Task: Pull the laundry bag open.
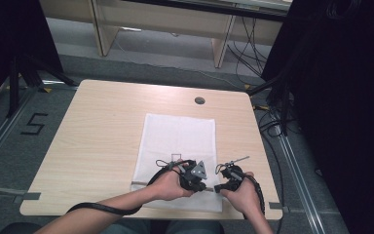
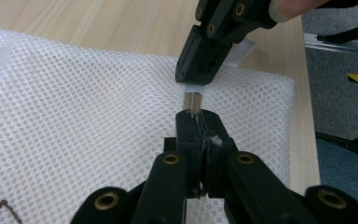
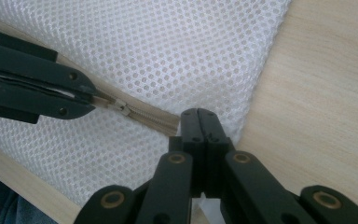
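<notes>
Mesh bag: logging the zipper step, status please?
Left gripper shut on zipper pull. Right gripper shut on bag's zipper end. Mesh bag flat on table. Nothing in the way.

Even, soft overhead light falls on the table (image 1: pixel 102 126), with faint shadows and no glare. Toward three and nine o'clock the room sinks into black. Close up, each claw's near end blurs; the mesh bag (image 2: pixel 74 107) stays crisp.

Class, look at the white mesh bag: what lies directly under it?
The mesh bag lies flat on the wooden table, which shows around it. The tabletop beneath is covered; nothing shows through the mesh clearly.
</notes>
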